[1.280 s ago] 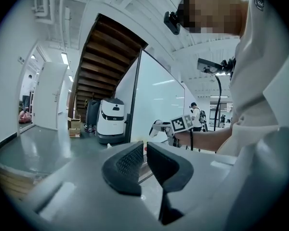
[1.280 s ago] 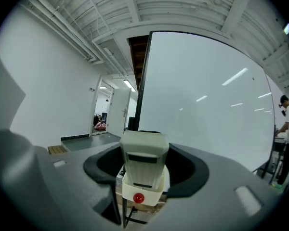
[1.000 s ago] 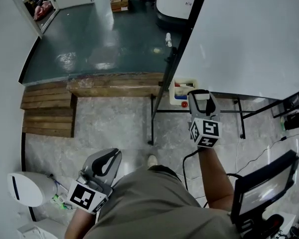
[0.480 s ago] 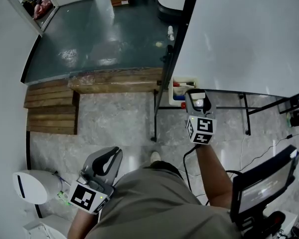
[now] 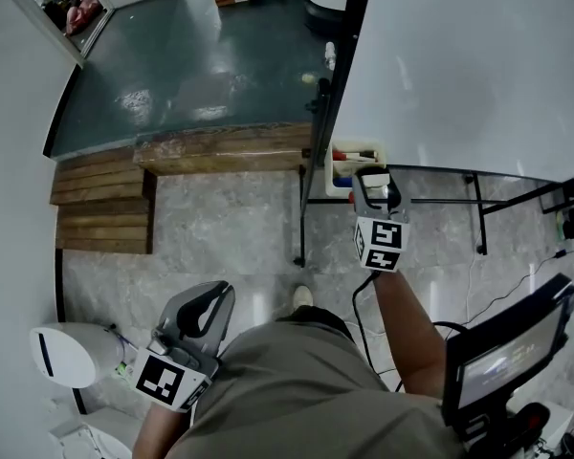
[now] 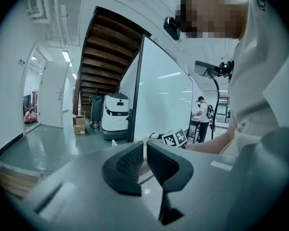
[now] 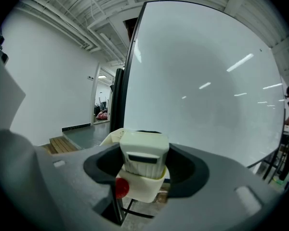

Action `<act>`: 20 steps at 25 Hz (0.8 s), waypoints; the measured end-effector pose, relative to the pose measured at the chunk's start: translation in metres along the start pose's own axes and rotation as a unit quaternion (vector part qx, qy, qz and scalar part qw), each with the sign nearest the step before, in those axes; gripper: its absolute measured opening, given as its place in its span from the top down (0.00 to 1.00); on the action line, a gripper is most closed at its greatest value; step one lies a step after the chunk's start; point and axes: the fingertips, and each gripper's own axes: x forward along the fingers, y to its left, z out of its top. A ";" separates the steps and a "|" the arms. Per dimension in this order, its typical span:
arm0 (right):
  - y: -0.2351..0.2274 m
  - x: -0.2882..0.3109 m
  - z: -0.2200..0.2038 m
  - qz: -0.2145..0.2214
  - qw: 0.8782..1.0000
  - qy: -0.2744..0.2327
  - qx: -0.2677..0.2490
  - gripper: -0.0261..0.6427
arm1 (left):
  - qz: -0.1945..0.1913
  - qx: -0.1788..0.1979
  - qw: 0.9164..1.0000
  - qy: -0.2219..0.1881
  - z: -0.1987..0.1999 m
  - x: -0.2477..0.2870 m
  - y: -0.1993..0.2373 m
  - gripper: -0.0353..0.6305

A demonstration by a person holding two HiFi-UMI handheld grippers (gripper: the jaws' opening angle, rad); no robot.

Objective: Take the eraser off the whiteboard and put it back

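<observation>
The eraser [image 7: 143, 152] is gripped in the right hand-held gripper [image 5: 377, 185], just above the pen holder [image 7: 140, 190] at the lower corner of the whiteboard [image 5: 478, 65]; the left hand-held gripper [image 6: 145, 153] is closed and empty. If released off-centre, the eraser could be tipped over the holder's rim onto the floor [image 5: 220, 228]. The grip is shown only in the right gripper view, the drop below only in the head view.
</observation>
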 end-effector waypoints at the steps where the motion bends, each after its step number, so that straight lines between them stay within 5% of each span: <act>1: 0.003 -0.004 0.000 -0.002 1.000 0.000 -0.001 0.56 | -0.001 0.000 1.000 0.001 -0.001 -0.007 -0.001 0.90; 20: 0.009 -0.006 -0.003 -0.007 1.000 -0.006 -0.027 0.55 | 0.016 0.016 0.999 -0.024 0.001 -0.054 -0.003 0.90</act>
